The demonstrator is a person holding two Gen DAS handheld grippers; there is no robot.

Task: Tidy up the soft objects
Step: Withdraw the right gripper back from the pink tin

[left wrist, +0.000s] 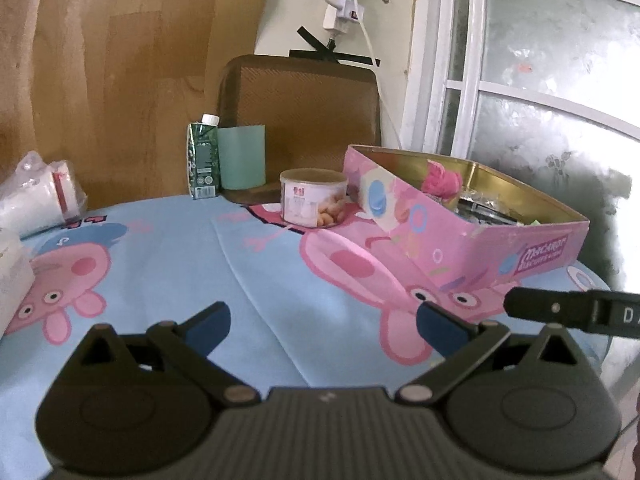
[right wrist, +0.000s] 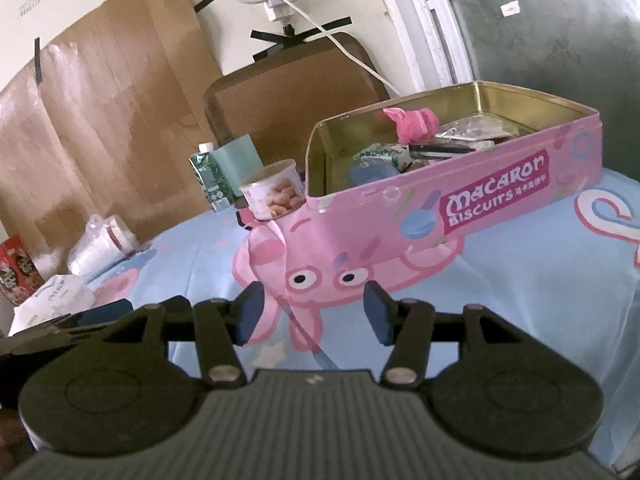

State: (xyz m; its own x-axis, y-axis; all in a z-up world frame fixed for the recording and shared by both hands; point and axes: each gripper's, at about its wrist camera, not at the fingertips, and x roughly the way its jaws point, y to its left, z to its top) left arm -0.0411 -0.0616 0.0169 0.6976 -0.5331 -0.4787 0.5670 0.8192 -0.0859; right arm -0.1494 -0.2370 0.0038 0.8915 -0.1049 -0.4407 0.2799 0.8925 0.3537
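Black ribbed tool faces glossy pink tin.

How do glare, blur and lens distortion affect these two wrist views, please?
Left wrist view: the frosted window blows out to white glare at right, and the biscuit tin reads fairly sharp. Right wrist view: softer overall, with the cardboard panel smeared at left, though the tin's lettering stays legible. Both views: fisheye bends the edges, and each open tool, left and right, sits dark in the foreground.

A nut can, green carton and brown chair stand behind the cartoon tablecloth.
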